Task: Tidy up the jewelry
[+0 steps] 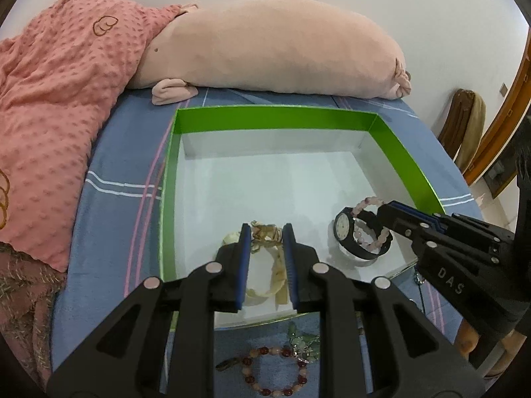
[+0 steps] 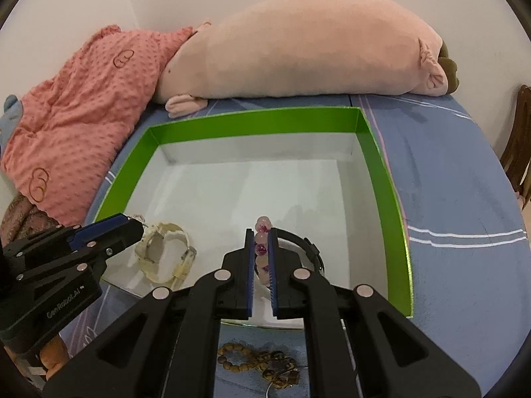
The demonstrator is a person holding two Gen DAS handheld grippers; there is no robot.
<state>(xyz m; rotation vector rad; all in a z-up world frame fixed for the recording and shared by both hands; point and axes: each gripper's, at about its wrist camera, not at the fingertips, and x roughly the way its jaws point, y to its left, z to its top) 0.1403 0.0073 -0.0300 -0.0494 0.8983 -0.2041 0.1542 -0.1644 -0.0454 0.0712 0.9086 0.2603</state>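
A green-walled box with a white floor lies on the bed; it also shows in the right wrist view. My left gripper is shut on a beige shell bracelet above a cream watch on the box floor. My right gripper is shut on a pink bead bracelet, held over a black watch in the box's near right corner. The pink bead bracelet also shows in the left wrist view.
In front of the box on the blue sheet lie a red and pink bead bracelet, a green stone piece and brown bead bracelets. A pink plush pillow and a pink blanket lie behind.
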